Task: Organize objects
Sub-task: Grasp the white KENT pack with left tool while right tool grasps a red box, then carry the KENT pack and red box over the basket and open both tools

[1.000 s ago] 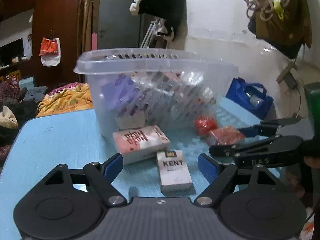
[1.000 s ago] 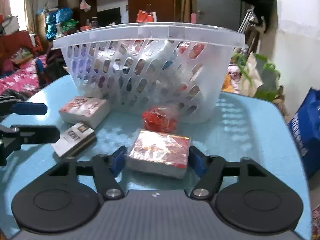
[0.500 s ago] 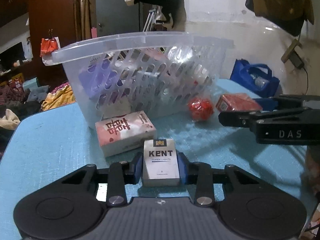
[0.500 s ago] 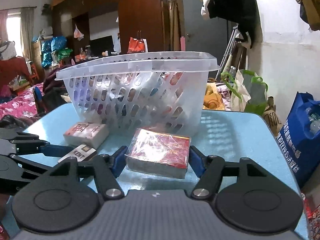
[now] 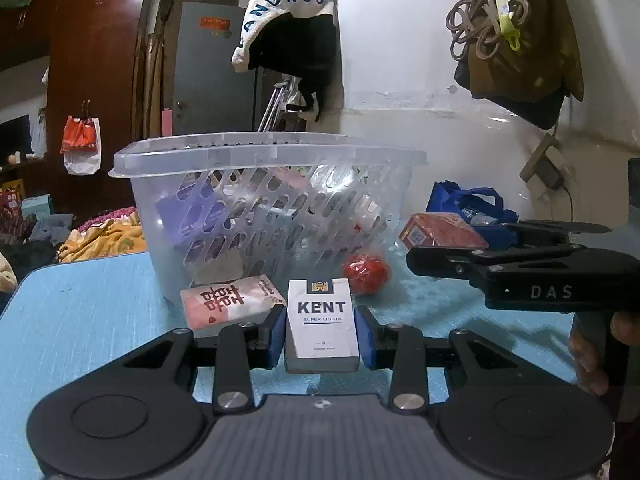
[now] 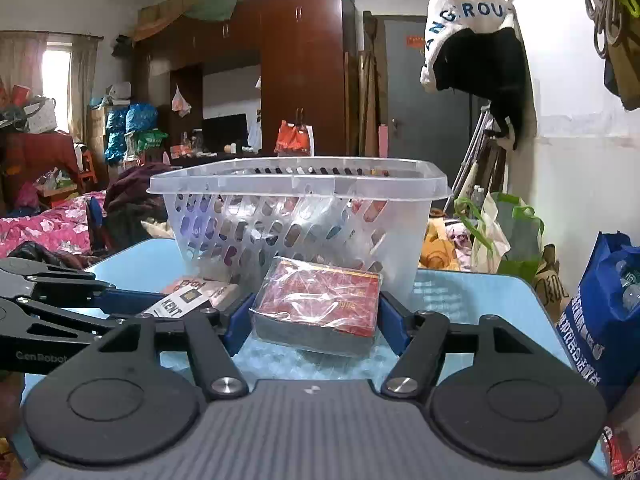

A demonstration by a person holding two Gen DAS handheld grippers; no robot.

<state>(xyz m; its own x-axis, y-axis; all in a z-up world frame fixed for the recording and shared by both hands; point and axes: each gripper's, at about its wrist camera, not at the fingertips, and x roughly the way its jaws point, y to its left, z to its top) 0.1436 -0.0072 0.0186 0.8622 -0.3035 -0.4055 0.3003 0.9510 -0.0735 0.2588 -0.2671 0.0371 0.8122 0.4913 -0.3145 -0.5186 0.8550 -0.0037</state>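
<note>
The white cigarette pack (image 5: 321, 324) sits squeezed in the left gripper (image 5: 320, 334), in front of the basket (image 5: 272, 204). The right gripper (image 6: 314, 314) squeezes the red box (image 6: 318, 304) near the basket. A pink pack (image 5: 230, 304) lies beside the basket.

"KENT SUPER LIGHTS" is showing on the white pack (image 5: 321, 322); "DAS" on the right gripper (image 5: 550, 291); "GenRobot", partly cut off, on the left gripper (image 6: 40, 357).

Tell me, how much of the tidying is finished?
Partly. The clear basket already holds several items. In hand: the left gripper is clamped on the Kent pack, the right gripper on the red box. Left on the blue table: the pink pack and the red wrapped ball.
</note>
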